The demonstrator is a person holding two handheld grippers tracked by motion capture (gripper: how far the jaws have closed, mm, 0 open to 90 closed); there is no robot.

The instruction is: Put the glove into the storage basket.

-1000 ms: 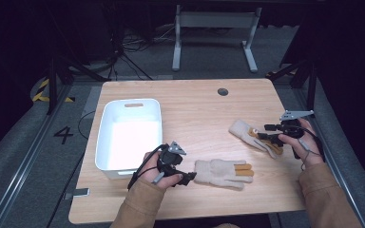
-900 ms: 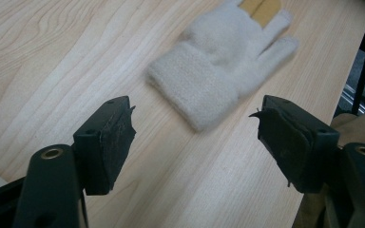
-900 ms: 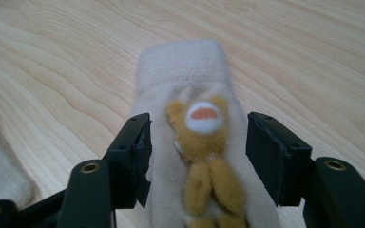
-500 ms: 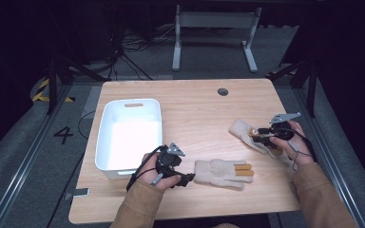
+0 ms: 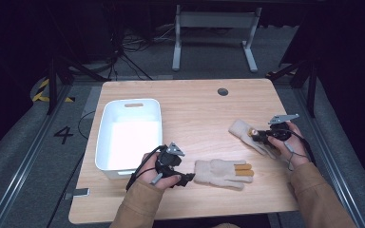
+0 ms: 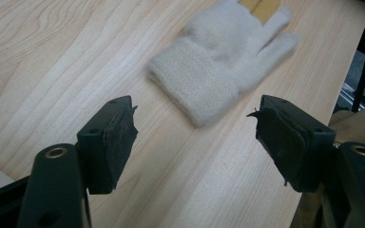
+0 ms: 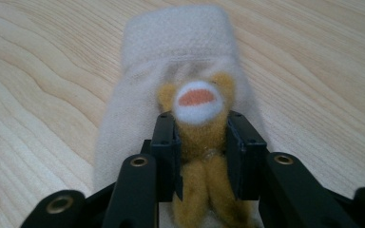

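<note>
Right tongs just closing, clamping glove (yellow patch); left tongs released, second glove ahead.

High view: fixed above near edge, looks forward and down over whole surface. Gripper views: low, close, along own jaws. Left shares near glove; right shares far glove.

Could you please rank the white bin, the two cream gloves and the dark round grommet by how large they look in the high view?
1. White bin, clearly largest.
2. Near glove and far glove: they look about alike, and the right gripper covers part of the far one, so I won't rank them.
3. Dark round grommet, smallest.
</note>
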